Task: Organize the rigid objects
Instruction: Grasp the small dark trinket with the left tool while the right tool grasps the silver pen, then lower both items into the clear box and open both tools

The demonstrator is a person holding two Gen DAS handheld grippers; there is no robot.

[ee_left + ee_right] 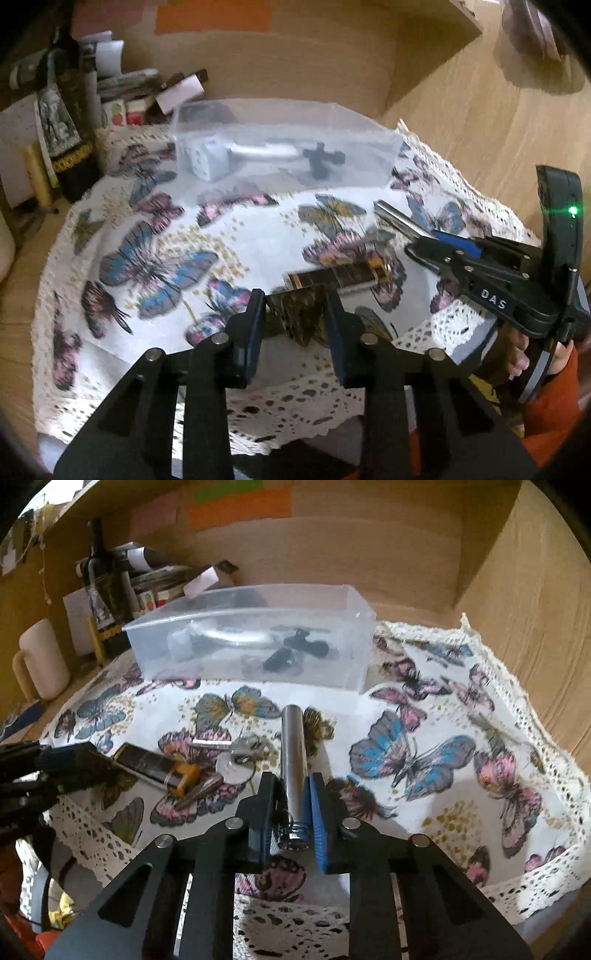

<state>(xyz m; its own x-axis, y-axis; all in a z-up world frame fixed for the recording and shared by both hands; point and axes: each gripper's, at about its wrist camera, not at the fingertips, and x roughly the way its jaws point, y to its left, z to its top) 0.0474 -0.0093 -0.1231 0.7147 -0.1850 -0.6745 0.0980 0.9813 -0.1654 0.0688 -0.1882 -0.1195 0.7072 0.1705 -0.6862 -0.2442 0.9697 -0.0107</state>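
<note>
Right wrist view: right gripper point(291, 805) clamps a metal tube point(291, 749); keys point(240, 755) lie beside it, clear bin point(251, 635) beyond. Left gripper point(295, 314) pinches a dark patterned piece point(297, 314).

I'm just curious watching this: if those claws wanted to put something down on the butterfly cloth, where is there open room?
Open cloth lies right of the metal tube held by the right claw, out to the lace edge, and between the clear plastic bin and the left claw. It is crowded around the keys and the dark lighter.
</note>
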